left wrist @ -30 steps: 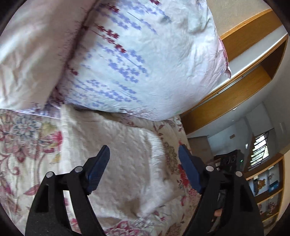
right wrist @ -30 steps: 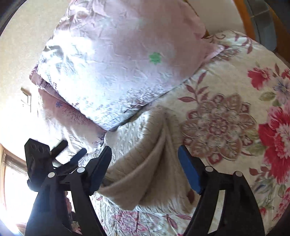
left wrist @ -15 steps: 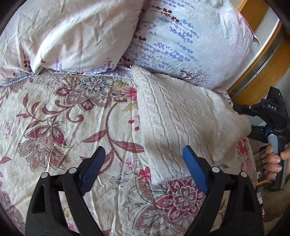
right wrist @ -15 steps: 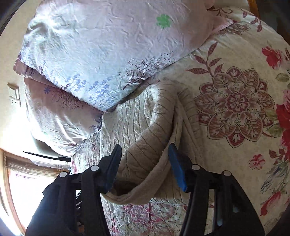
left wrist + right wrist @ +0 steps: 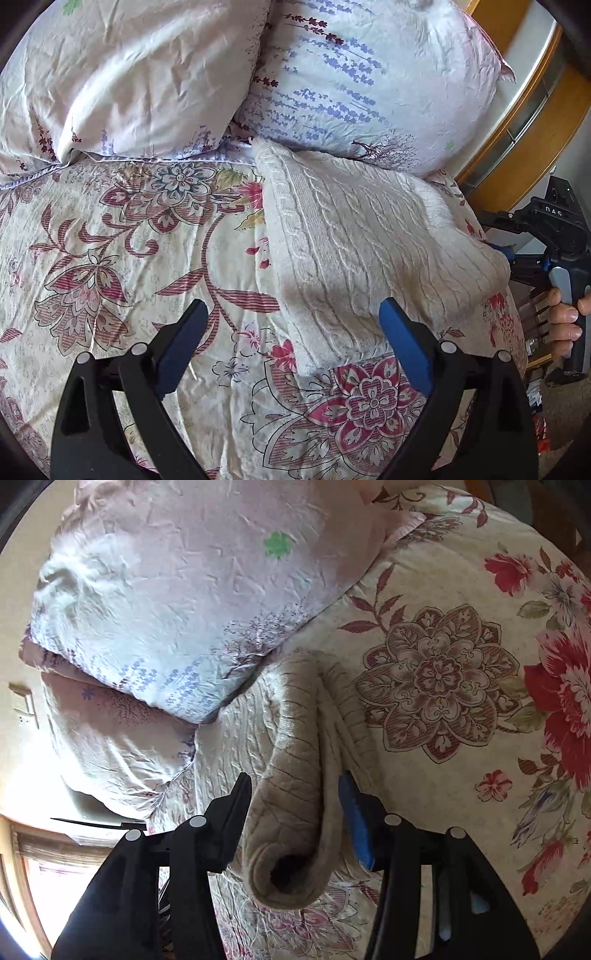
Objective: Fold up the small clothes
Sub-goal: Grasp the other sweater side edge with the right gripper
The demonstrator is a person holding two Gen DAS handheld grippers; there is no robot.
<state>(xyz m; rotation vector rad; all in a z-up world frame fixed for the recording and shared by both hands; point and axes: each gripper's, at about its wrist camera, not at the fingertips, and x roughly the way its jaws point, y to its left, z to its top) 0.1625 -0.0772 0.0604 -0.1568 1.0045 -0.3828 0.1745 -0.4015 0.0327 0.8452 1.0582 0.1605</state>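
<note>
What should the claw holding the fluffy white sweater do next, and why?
Probably carry the pinched edge across and lay it down. The right gripper is shut on the sweater, which lies on the bedspread, while the left gripper hovers open.

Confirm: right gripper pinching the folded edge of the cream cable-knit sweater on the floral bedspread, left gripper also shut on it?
Not quite. The left gripper is open and holds nothing; the left wrist view shows its jaws wide apart above the floral bedspread. The rest holds: the right gripper is closed on the folded edge of the cream cable-knit sweater, as the right wrist view shows.
</note>
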